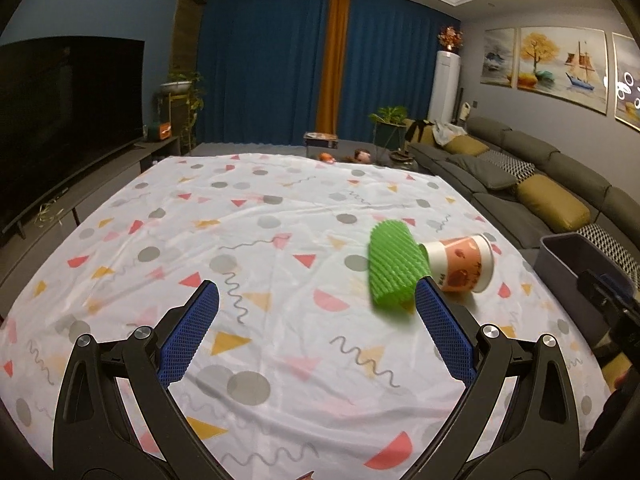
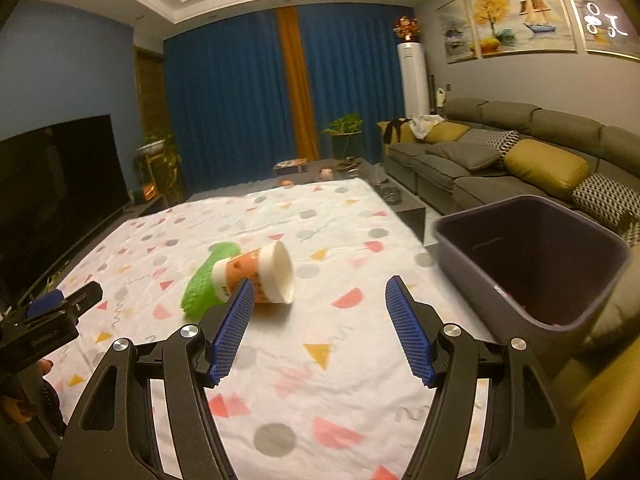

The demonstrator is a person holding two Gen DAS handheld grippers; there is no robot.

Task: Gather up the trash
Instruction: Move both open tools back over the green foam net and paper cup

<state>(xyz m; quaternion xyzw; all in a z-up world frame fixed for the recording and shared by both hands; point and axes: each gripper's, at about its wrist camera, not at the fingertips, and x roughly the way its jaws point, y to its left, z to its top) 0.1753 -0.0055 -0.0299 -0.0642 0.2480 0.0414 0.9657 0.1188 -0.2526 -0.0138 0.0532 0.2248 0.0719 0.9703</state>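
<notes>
Paper cup (image 1: 464, 264) lay tipped on its side on the patterned tabletop (image 1: 248, 224), right of centre in the left wrist view, touching a green foam sleeve (image 1: 392, 270) just beside its base. Showed only a grey corner of the bin (image 1: 568, 256) at that view's right edge. Revealed in the right wrist view the bin's (image 2: 532, 240) whole open mouth at centre right, plus the cup's (image 2: 264, 272) white rim facing the lens and the sleeve (image 2: 204, 284) behind it. Held the left tool (image 1: 318, 300) low over the cloth, jaws spread wide, nothing between them. Kept the right tool (image 2: 320, 296) likewise spread, its left pad overlapping the cup in the picture, contact unclear.
</notes>
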